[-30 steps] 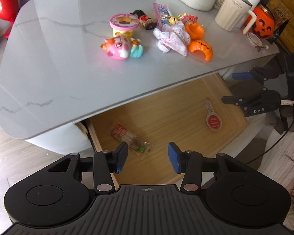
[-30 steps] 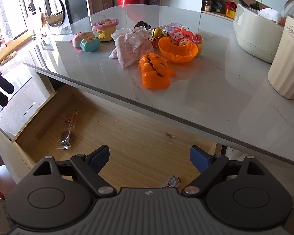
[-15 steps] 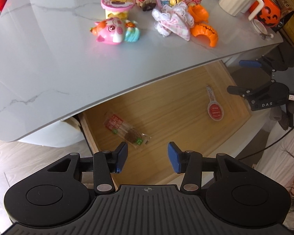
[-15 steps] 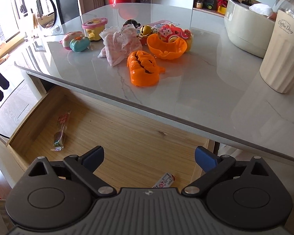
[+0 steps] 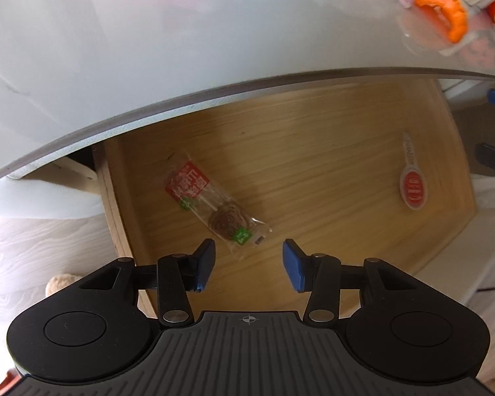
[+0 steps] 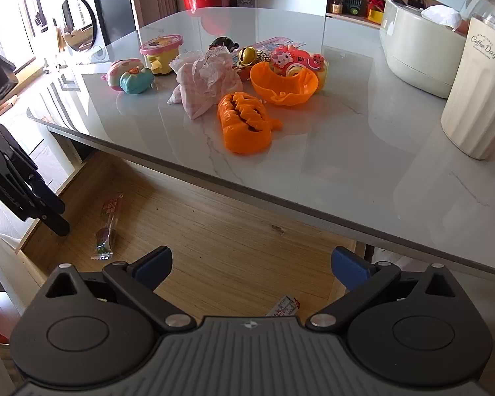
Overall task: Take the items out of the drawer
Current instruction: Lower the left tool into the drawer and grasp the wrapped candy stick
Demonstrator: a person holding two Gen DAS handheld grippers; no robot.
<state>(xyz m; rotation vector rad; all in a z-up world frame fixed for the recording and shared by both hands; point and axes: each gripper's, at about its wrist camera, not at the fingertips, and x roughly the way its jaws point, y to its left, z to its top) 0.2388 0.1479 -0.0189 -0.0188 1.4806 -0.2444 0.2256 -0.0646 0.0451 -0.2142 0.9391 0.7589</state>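
Left wrist view: the left gripper (image 5: 247, 262) hangs over the open drawer (image 5: 330, 151) with its fingers (image 5: 204, 264) spread and nothing between them. The snack packet (image 5: 214, 204) lies flat on the wooden floor just ahead of the fingers, nearer the left one, slanting away from them. It looks light, thin and crinkly, with slick film and a firmer brown disc inside; a pinch across the narrow width at that disc would probably hold better than at the loose sealed end. Well off to the right of the fingers lies a small spoon-shaped packet (image 5: 412, 183), likewise light and flat.

Right wrist view: the right gripper (image 6: 250, 269) has its fingers spread wide and empty above the drawer floor. The snack packet (image 6: 109, 224) lies far to the left, beyond the left finger. The spoon-shaped packet (image 6: 285, 307) peeks out close under the gripper body. Toys crowd the marble surface (image 6: 363, 151) ahead.
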